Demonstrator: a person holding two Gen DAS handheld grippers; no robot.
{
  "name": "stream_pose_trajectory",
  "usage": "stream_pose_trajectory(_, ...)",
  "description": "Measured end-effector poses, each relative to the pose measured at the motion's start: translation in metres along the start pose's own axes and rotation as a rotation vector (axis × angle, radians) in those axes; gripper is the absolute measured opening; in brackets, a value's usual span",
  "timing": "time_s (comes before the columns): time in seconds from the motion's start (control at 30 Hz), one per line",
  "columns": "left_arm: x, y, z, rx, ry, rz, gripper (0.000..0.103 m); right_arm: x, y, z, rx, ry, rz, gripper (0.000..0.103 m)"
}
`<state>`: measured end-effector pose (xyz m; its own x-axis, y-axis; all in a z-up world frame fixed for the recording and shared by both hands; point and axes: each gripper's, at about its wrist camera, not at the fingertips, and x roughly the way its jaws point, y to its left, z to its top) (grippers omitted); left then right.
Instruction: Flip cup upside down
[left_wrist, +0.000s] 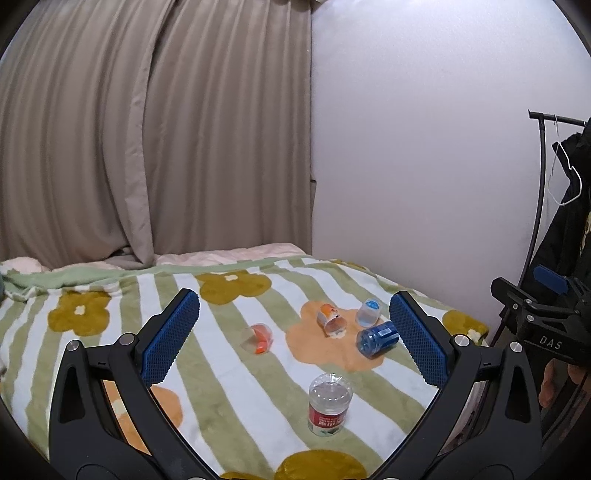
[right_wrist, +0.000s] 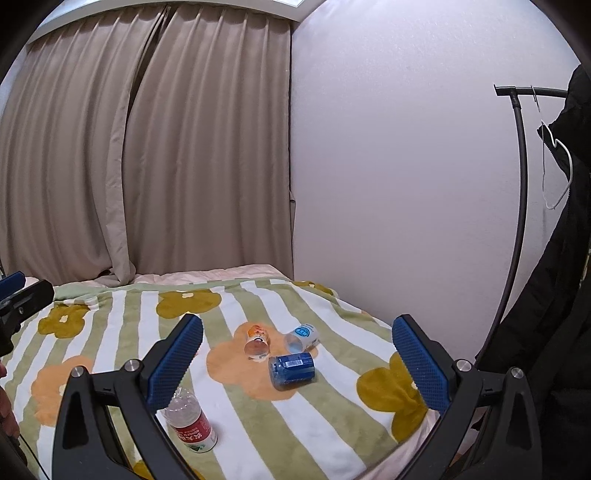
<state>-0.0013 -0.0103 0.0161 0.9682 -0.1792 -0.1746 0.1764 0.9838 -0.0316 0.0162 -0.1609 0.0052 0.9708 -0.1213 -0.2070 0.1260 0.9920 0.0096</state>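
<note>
Bed against the far wall, covered by a green-and-white striped blanket (left_wrist: 236, 373) with mustard and orange flower shapes; pale pink sheet (left_wrist: 229, 254) showing at the far edge. Beige pleated curtain (left_wrist: 155, 129) fully drawn behind it, hem resting on the bed. Plain white wall (left_wrist: 413, 155) to the right. Black clothes rack (right_wrist: 519, 192) at right with a white hanger (right_wrist: 557, 173) and dark coat (right_wrist: 554, 295). Soft, even light.

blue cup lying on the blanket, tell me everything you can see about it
The blue cup is a see-through blue plastic cylinder with a printed white label patch like a barcode on its side. It lies on its side on the striped flower blanket, over an orange flower, its open mouth turned toward the cameras and leftward. It looks empty. Nothing grips it; both grippers hang open, well short of it. The orange-label cup and the clear cup with a light blue label lie just behind it, apparently apart.
</note>
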Motion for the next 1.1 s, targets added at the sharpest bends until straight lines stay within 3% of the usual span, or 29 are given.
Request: stream_pose_trajectory(1.1, 0.0003, -0.0023, -0.0008, 0.02, 0.008, -0.002, 0.103, 0.0034, 0.0018, -0.0042, -0.006, 0.015, -0.002, 0.103)
